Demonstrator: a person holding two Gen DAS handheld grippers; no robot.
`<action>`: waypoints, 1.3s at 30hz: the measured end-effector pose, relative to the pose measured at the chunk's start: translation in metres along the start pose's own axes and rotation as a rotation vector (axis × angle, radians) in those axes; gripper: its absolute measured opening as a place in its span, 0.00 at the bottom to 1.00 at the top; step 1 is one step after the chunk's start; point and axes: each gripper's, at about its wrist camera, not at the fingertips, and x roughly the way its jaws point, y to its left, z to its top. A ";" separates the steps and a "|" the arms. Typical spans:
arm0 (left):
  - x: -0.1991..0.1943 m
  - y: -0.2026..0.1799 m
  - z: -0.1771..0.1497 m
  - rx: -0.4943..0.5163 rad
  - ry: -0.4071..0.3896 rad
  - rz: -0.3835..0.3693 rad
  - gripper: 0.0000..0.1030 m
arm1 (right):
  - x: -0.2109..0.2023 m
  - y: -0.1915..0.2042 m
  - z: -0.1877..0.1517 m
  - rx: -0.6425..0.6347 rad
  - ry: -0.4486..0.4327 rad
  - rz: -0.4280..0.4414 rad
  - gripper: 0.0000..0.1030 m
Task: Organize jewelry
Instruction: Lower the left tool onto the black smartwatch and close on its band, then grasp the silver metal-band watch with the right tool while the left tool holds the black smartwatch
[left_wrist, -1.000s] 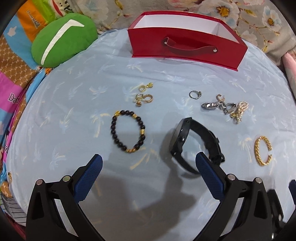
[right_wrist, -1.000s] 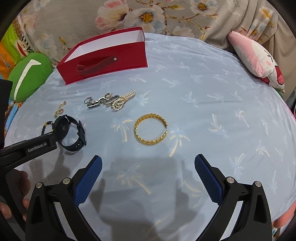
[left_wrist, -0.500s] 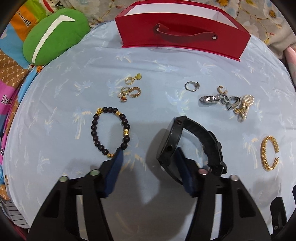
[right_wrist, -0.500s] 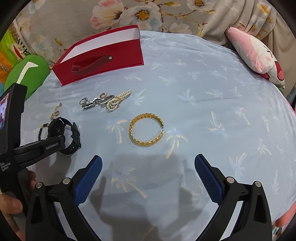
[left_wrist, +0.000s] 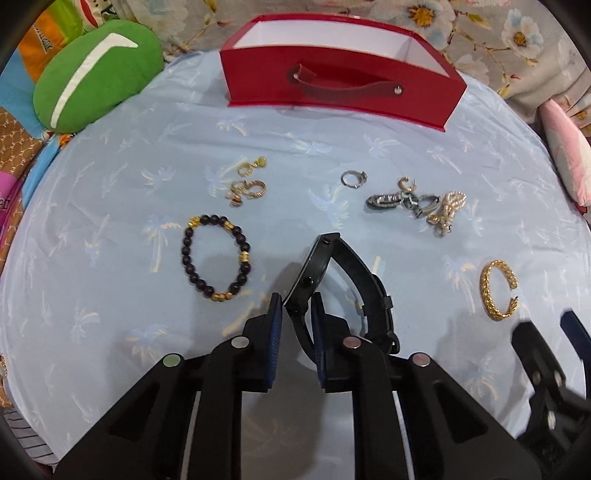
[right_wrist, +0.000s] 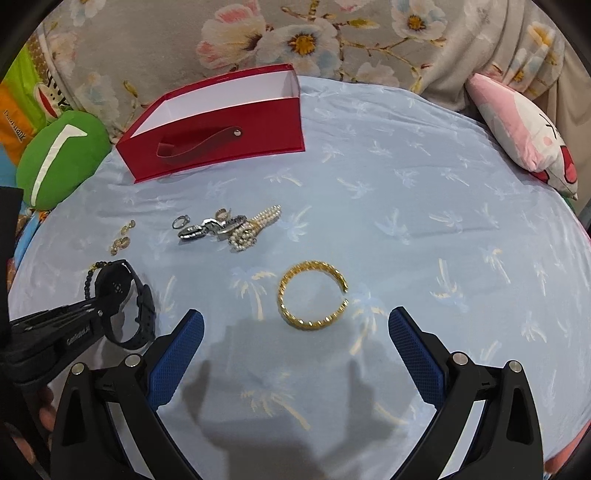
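My left gripper (left_wrist: 296, 314) is shut on the case of a black watch (left_wrist: 351, 280), which stands on edge on the blue cloth; it also shows in the right wrist view (right_wrist: 122, 295). A black and gold bead bracelet (left_wrist: 216, 256) lies left of it. Gold earrings (left_wrist: 247, 182), a silver ring (left_wrist: 352, 179) and a heap of silver and pearl pieces (left_wrist: 421, 205) lie farther back. A gold cuff bangle (right_wrist: 312, 295) lies just ahead of my open, empty right gripper (right_wrist: 295, 332). A red open box (left_wrist: 340, 85) stands at the back.
A green cushion (left_wrist: 92, 77) lies at the back left and a pink plush pillow (right_wrist: 524, 133) at the back right. The blue palm-print cloth (right_wrist: 424, 221) covers the round table. Floral fabric hangs behind.
My left gripper moved forward and closed from wide open onto the watch case. The right gripper stayed open and drifted slightly nearer the gold bangle.
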 end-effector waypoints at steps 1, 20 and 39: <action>-0.004 0.003 0.000 0.001 -0.015 0.007 0.15 | 0.003 0.005 0.005 -0.018 -0.007 0.015 0.93; -0.019 0.059 0.015 -0.059 -0.082 0.087 0.16 | 0.105 0.084 0.062 -0.215 0.086 0.162 0.68; -0.012 0.058 0.011 -0.059 -0.065 0.074 0.17 | 0.107 0.075 0.066 -0.131 0.098 0.201 0.27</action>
